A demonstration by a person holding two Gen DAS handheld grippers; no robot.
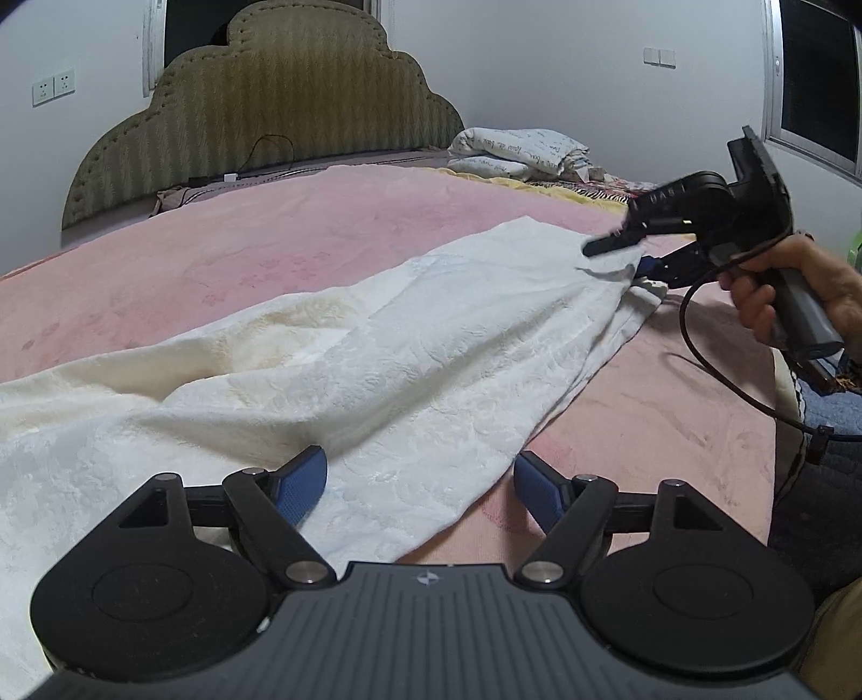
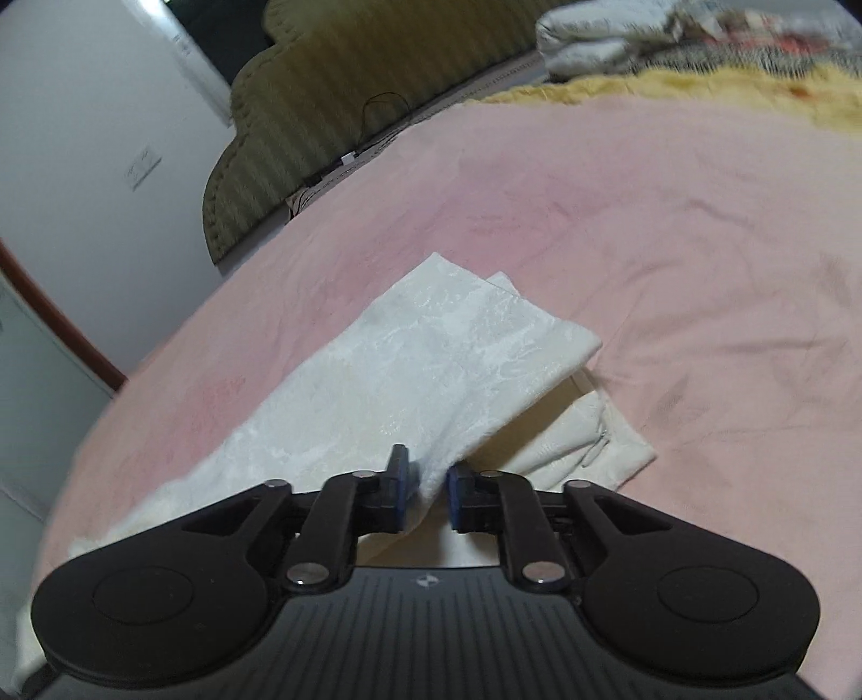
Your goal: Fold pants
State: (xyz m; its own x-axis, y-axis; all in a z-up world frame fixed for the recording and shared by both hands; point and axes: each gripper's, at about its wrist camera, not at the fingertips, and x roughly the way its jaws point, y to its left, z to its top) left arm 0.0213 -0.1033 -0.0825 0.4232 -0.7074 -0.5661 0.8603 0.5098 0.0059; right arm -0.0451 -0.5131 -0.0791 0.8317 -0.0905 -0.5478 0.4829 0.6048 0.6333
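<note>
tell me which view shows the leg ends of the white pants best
The right wrist view: both leg ends lie in plain sight on the pink blanket, one over the other. In the left wrist view that end of the pants is partly hidden behind the right tool.

White pants [image 1: 334, 366] across pink bed [image 1: 269, 242]

Soft, even indoor lighting; windows [image 1: 819, 81] are dark. Fisheye distortion bends the bed [image 1: 269, 242] edges. The right wrist view is motion-blurred near the pillows [image 2: 592, 32].
</note>
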